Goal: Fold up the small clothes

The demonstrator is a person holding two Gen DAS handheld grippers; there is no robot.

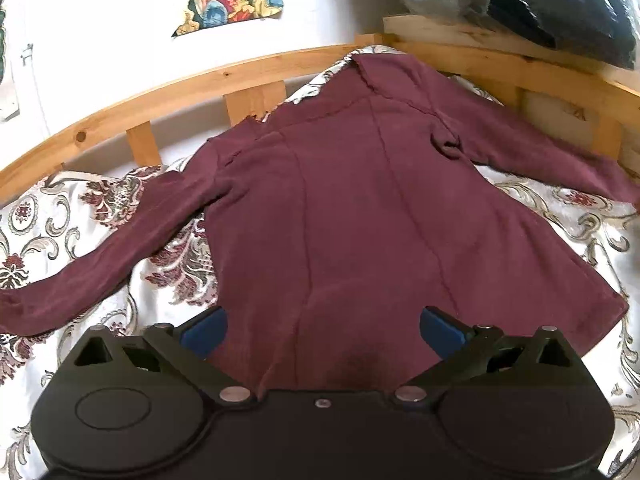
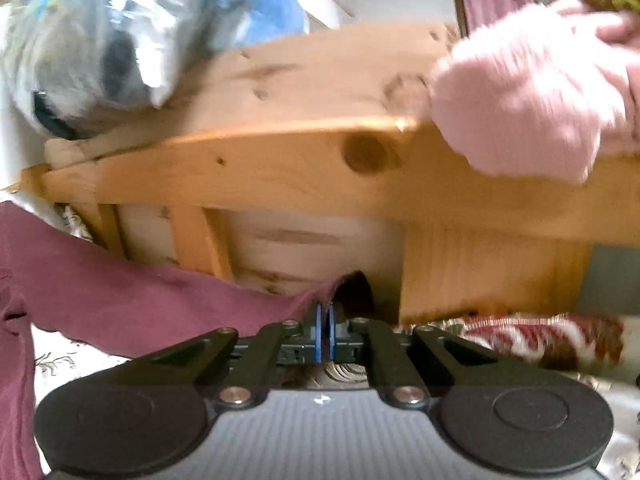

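Ahead of the spread, empty left gripper (image 1: 323,332) the maroon top (image 1: 360,216) is lying flat and unfolded, while the right gripper (image 2: 325,334) is pinching its sleeve cuff (image 2: 320,298), folding barely starting.

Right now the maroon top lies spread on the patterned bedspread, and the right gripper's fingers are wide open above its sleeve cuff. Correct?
Not quite. The right gripper is shut on the sleeve cuff of the maroon top, as the right wrist view shows. The top does lie spread on the patterned bedspread.
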